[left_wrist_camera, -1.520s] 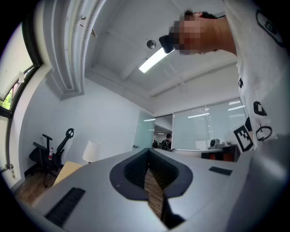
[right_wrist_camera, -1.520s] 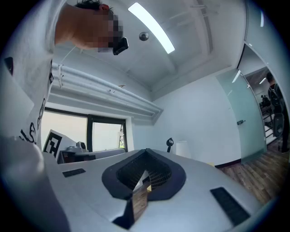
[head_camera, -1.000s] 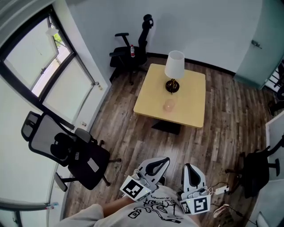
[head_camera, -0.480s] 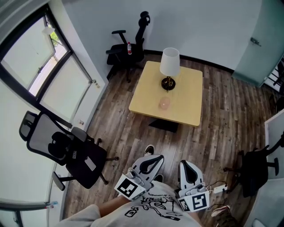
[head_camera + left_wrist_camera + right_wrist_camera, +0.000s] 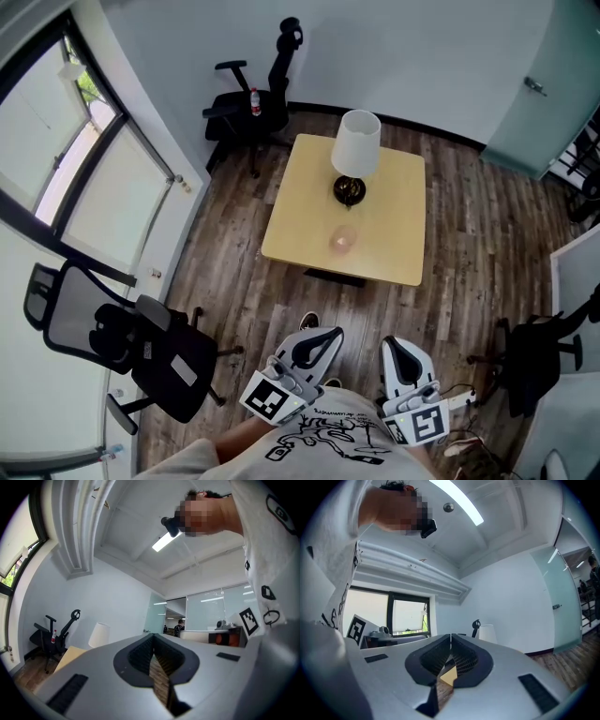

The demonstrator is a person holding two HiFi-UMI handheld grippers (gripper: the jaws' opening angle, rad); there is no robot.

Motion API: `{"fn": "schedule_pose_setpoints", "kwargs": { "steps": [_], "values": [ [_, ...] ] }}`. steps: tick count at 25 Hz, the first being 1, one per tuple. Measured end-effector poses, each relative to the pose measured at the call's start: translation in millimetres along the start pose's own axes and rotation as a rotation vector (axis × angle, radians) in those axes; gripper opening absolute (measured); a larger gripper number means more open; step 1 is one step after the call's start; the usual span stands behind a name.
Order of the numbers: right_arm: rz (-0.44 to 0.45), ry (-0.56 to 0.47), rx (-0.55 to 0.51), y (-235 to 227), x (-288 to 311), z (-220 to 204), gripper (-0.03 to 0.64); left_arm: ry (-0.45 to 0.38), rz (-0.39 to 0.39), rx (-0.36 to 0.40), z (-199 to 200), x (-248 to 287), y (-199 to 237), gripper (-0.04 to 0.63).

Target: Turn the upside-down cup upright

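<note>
Cup (image 5: 342,239), pinkish and see-through, sits on the yellow bench (image 5: 291,225) just in front of the white-shaded lamp (image 5: 357,142); it shows too small to tell which way up it stands. Well apart from it, over the wood floor (image 5: 253,309), the left tool (image 5: 317,343) and right tool (image 5: 397,352) are held side by side, both with jaws closed and empty.

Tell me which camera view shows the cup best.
The head view: the cup stands unobstructed on the yellow table, near the lamp. Both gripper views show the lamp shade but no cup.
</note>
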State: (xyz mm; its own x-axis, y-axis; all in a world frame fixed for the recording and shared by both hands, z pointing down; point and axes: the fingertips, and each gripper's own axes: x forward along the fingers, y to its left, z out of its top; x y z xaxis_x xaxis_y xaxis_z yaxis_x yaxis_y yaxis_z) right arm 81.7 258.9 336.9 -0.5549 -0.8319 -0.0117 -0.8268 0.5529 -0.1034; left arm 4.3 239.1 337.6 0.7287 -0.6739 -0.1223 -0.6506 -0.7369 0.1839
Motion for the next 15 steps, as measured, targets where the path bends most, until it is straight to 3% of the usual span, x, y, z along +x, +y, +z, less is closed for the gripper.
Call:
{"fn": "schedule_pose_setpoints", "kwargs": {
  "steps": [6, 10, 15],
  "values": [
    [0.011, 0.026, -0.023, -10.4, 89.4, 0.7, 0.025, 0.03, -0.034, -0.029, 9.7, 28.6, 75.8, 0.008],
    [0.0, 0.024, -0.101, -15.0, 139.9, 8.3, 0.025, 0.065, -0.079, -0.027, 12.0, 45.6, 118.0, 0.008],
    [-0.035, 0.032, -0.09, -29.5, 182.7, 3.1, 0.025, 0.073, -0.099, -0.026, 17.0, 65.3, 159.6, 0.008]
  ]
}}
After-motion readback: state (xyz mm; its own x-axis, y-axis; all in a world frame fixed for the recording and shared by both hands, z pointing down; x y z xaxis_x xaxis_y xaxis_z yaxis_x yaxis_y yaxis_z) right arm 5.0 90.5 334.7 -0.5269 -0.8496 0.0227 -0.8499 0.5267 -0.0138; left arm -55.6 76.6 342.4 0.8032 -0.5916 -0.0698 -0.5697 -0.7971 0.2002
